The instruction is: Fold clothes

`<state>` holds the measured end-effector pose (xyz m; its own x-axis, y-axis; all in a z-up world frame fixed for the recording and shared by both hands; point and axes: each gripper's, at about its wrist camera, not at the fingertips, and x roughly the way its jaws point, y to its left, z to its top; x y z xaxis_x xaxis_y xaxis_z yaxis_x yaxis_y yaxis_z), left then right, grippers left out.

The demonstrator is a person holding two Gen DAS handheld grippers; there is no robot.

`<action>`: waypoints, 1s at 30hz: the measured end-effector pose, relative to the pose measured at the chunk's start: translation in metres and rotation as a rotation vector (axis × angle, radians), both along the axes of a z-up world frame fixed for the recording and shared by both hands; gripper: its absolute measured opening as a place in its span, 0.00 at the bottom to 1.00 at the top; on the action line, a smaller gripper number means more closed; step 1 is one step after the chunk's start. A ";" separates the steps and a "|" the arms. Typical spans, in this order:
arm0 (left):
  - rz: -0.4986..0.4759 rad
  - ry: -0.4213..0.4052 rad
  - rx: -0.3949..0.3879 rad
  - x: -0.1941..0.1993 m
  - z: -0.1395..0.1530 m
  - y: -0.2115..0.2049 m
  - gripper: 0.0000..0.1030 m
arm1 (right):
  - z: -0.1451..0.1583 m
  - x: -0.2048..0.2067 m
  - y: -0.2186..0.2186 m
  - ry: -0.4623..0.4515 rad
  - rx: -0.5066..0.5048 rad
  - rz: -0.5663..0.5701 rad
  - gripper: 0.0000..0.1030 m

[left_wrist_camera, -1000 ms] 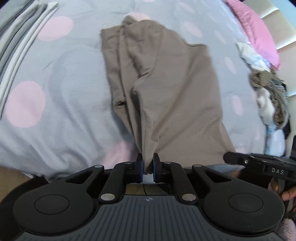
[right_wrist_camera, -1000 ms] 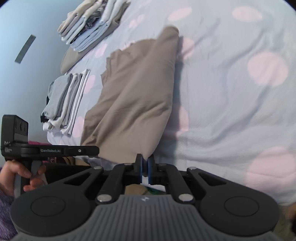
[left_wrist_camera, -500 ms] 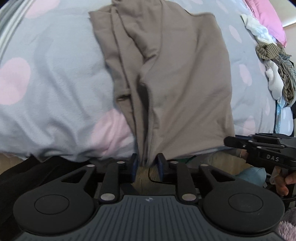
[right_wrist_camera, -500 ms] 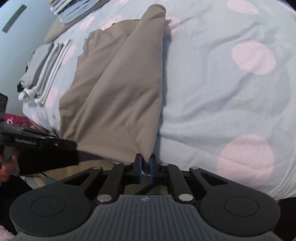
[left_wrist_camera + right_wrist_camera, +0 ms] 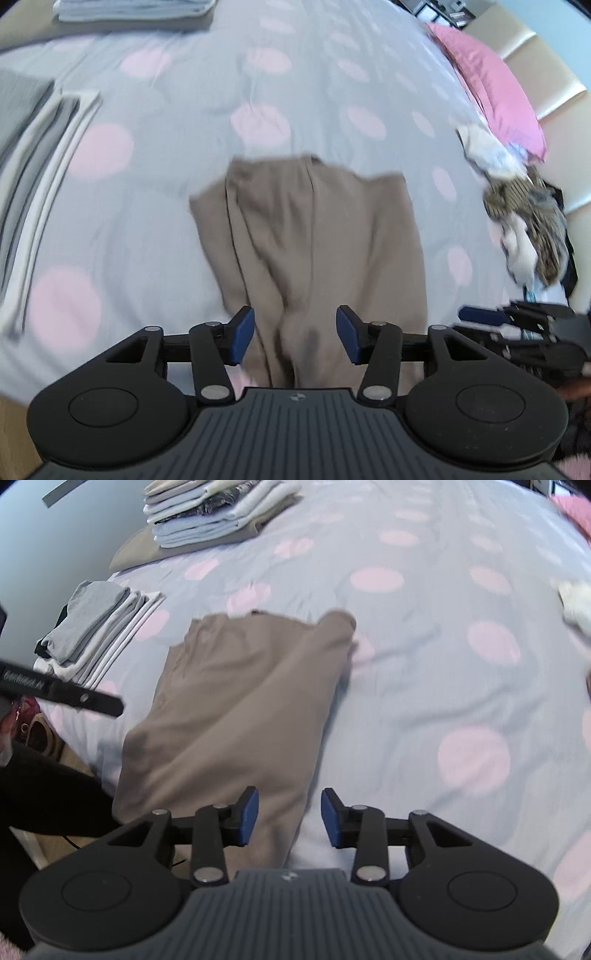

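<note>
A taupe garment point(image 5: 317, 240) lies lengthwise on the polka-dot bedspread point(image 5: 184, 155), its near hem at the bed's front edge. My left gripper point(image 5: 295, 338) hovers above that hem with its jaws opening, blue pads apart and off the cloth. In the right wrist view the same taupe garment point(image 5: 240, 709) shows its right edge folded over. My right gripper point(image 5: 290, 818) hangs over the garment's near right corner, jaws opening, pads clear of the fabric. The right gripper point(image 5: 517, 325) also shows at the right of the left wrist view.
Folded grey and white clothes point(image 5: 96, 635) are stacked left of the garment, with a taller folded pile point(image 5: 218, 509) at the far side. A heap of unfolded laundry point(image 5: 528, 229) and a pink pillow point(image 5: 491, 85) lie to the right. The bed's front edge is just below.
Both grippers let go of the garment's near hem and their jaws spread. Both lifted and drew back, so more of the bed shows. The garment now lies flat on the bedspread.
</note>
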<state>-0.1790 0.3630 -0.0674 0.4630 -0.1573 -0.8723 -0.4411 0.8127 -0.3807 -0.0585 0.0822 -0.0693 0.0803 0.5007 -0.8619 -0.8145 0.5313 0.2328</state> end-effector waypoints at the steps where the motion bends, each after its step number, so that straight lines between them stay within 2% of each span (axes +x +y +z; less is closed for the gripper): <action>1: 0.005 -0.010 0.013 0.007 -0.002 0.002 0.48 | 0.001 0.002 0.004 -0.008 0.004 0.008 0.40; 5: 0.002 -0.037 0.071 0.030 -0.016 0.005 0.48 | 0.002 0.011 0.024 -0.032 0.021 0.038 0.41; 9: 0.026 -0.039 0.083 0.042 -0.033 0.012 0.47 | 0.001 0.018 0.045 -0.052 0.038 0.068 0.41; 12: 0.031 -0.067 0.080 0.047 -0.040 0.016 0.42 | 0.002 0.021 0.065 -0.052 0.056 0.095 0.41; 17: 0.015 -0.095 0.121 0.055 -0.044 0.016 0.10 | 0.002 0.026 0.102 -0.026 0.081 0.134 0.41; 22: -0.017 -0.117 0.156 0.057 -0.034 0.010 0.01 | 0.003 0.030 0.137 -0.016 0.091 0.164 0.41; 25: -0.027 -0.102 0.178 0.058 -0.032 0.008 0.01 | 0.003 0.042 0.153 0.023 0.094 0.122 0.41; 27: -0.028 -0.096 0.209 0.058 -0.030 0.007 0.01 | 0.003 0.047 0.166 0.029 0.080 0.141 0.41; 28: -0.025 -0.088 0.237 0.058 -0.031 0.008 0.04 | 0.002 0.048 0.172 0.020 0.069 0.154 0.41; 29: -0.022 -0.079 0.265 0.058 -0.031 0.009 0.14 | 0.001 0.047 0.177 0.004 0.056 0.169 0.41; 30: -0.015 -0.077 0.270 0.058 -0.033 0.011 0.19 | -0.001 0.047 0.182 -0.006 0.045 0.184 0.41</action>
<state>-0.1211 0.3743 -0.1001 0.5291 0.0687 -0.8458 -0.4065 0.8954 -0.1817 -0.0118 0.2640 -0.0699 -0.0109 0.5456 -0.8380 -0.8984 0.3626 0.2478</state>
